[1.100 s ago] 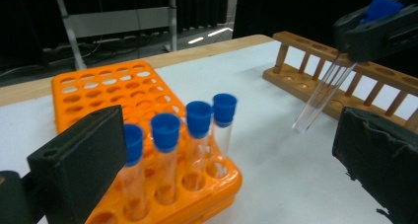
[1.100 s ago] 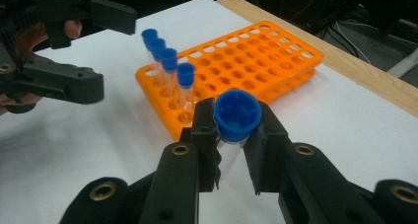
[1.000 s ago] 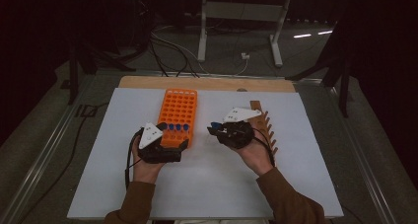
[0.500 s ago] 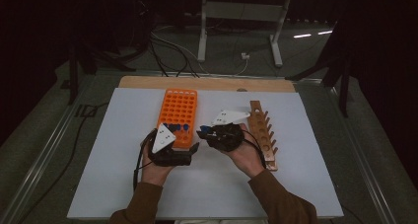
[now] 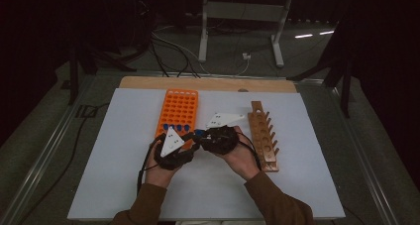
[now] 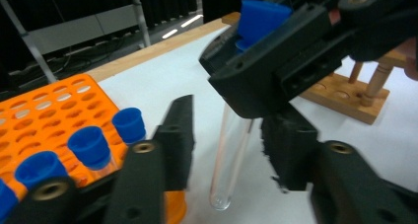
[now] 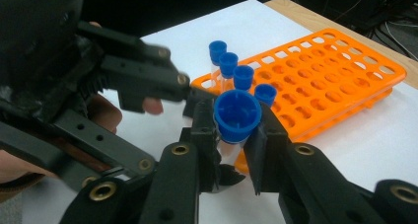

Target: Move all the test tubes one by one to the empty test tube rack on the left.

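The right gripper [image 6: 276, 51] pinches a capped test tube [image 6: 231, 150] just under its blue cap [image 7: 237, 115], holding it upright above the white worktop [image 5: 124, 185], between the orange rack [image 5: 179, 111] and the wooden peg rack [image 5: 262, 136]. The left gripper [image 6: 231, 150] has come in lower down, and its jaws have just been closing around the tube's glass body. From the left gripper view the black pads [image 6: 178, 135] still stand a little clear of the glass on both sides, so I'd call them spread, not yet gripping.

The risk, as I judge it, is the handover itself. If the right jaws let go before the left ones bite, the tube drops to the worktop and may crack or roll. If both clamp while the hands pull slightly apart, the thin glass could snap, or the cap could pop off. A skewed grip on smooth, round glass could also let it slip.

The tube is clear, slender and round-bottomed, seemingly empty. About 4 more blue-capped tubes [image 7: 231, 66] stand in the near end of the orange rack.
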### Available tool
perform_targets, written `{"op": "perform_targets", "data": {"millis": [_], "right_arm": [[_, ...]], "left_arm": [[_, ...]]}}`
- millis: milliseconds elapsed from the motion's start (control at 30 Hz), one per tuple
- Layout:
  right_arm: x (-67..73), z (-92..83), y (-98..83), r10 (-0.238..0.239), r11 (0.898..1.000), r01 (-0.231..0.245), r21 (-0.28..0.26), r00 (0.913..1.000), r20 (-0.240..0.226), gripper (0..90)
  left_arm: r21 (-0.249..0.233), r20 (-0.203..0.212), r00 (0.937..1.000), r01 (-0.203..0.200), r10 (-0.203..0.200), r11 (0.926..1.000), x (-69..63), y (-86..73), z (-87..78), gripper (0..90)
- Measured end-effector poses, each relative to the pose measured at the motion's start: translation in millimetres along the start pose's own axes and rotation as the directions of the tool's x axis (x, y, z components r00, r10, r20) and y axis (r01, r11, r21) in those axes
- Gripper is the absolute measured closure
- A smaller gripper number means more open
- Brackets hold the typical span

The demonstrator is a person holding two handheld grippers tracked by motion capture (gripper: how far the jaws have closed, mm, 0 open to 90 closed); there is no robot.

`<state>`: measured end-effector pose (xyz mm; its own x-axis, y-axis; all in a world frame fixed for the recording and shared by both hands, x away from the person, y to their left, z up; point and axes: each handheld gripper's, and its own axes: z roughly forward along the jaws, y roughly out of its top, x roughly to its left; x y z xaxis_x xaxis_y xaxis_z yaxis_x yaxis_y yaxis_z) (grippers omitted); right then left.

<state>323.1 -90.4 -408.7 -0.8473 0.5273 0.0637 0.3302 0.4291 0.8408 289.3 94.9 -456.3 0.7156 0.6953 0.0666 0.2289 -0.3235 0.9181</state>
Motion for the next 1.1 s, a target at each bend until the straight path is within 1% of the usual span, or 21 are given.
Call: {"op": "perform_targets", "data": {"millis": [33, 100, 200, 233, 267, 367, 400, 433, 533, 600, 667, 700, 833, 967, 1100], "right_arm": [[-0.1, -0.2, 0.1, 0.0, 1.0, 0.0, -0.002, 1.0, -0.002, 76.4], [0.0, -0.8, 0.1, -0.001, 1.0, 0.001, -0.002, 1.0, -0.002, 76.4], [-0.1, -1.2, 0.0, -0.004, 1.0, 0.004, -0.001, 1.0, -0.002, 76.0], [-0.3, -1.5, -0.2, -0.005, 1.0, 0.005, -0.006, 1.0, 0.002, 74.1], [-0.8, -2.4, -0.3, 0.006, 1.0, -0.006, -0.015, 0.9999, 0.008, 67.5], [-6.7, -7.8, -0.4, 0.061, 0.996, -0.063, -0.062, 0.9978, -0.024, 49.3], [-8.8, -10.1, -0.5, 0.075, 0.994, -0.076, -0.075, 0.997, -0.021, 42.3], [-10.5, -12.5, -0.6, 0.085, 0.993, -0.086, -0.085, 0.9962, -0.014, 35.8], [-17.1, -18.4, -1.4, 0.109, 0.989, -0.108, -0.099, 0.994, 0.009, 23.9], [-20.7, -20.5, -2.8, 0.118, 0.989, -0.112, -0.098, 0.9912, 0.059, 13.3], [-24.4, -21.9, -5.2, 0.126, 0.988, -0.118, -0.095, 0.9886, 0.082, 8.4], [-26.0, -22.3, -6.6, 0.13, 0.988, -0.122, -0.095, 0.9876, 0.088, 6.2], [-29.6, -21.7, -12.5, 0.112, 0.992, -0.104, -0.078, 0.9871, 0.114, 1.9], [-31.0, -20.9, -17.5, 0.102, 0.993, -0.094, -0.066, 0.9859, 0.133, 0.3], [-32.4, -22.3, -20.4, 0.101, 0.993, -0.092, -0.068, 0.9846, 0.143, 0.1]], "left_arm": [[0.003, -0.002, 1.0, -0.005, 0.005, 1.0, -0.4, -0.2, 0.0, 69.3], [0.004, 0.014, 0.9999, -0.009, 0.009, 0.9999, -0.9, -0.7, -0.1, 75.8], [0.004, 0.022, 0.9996, -0.017, 0.017, 0.9998, -2.5, -0.5, 0.5, 77.9], [0.008, 0.018, 0.9997, -0.018, 0.018, 0.9998, -2.4, -0.5, 0.8, 78.0], [0.007, 0.018, 0.9997, -0.015, 0.015, 0.9999, -1.7, -1.0, 1.1, 78.1], [0.007, 0.007, 1.0, 0.0, 0.0, 1.0, 2.9, -2.0, -0.3, 78.1], [0.001, 0.003, 0.9999, 0.01, -0.01, 0.9999, 4.9, -2.3, -1.0, 78.1], [0.0, -0.002, 0.9999, 0.015, -0.015, 0.9999, 7.0, -2.7, -1.8, 78.1], [-0.01, -0.012, 0.9992, 0.037, -0.037, 0.9993, 12.4, -4.1, -4.7, 78.1], [-0.018, -0.011, 0.9988, 0.047, -0.047, 0.9987, 16.4, -4.7, -7.4, 78.1], [-0.029, -0.016, 0.9982, 0.057, -0.057, 0.9979, 19.8, -4.7, -10.3, 78.1], [-0.036, -0.017, 0.9977, 0.065, -0.065, 0.9973, 21.5, -4.8, -11.7, 78.1], [-0.051, -0.033, 0.9953, 0.089, -0.091, 0.9947, 29.5, -6.2, -18.4, 78.1], [-0.065, -0.054, 0.9923, 0.108, -0.111, 0.992, 36.8, -7.5, -24.8, 78.1], [-0.082, -0.08, 0.9874, 0.13, -0.137, 0.9881, 44.0, -8.6, -30.7, 78.1]]}}
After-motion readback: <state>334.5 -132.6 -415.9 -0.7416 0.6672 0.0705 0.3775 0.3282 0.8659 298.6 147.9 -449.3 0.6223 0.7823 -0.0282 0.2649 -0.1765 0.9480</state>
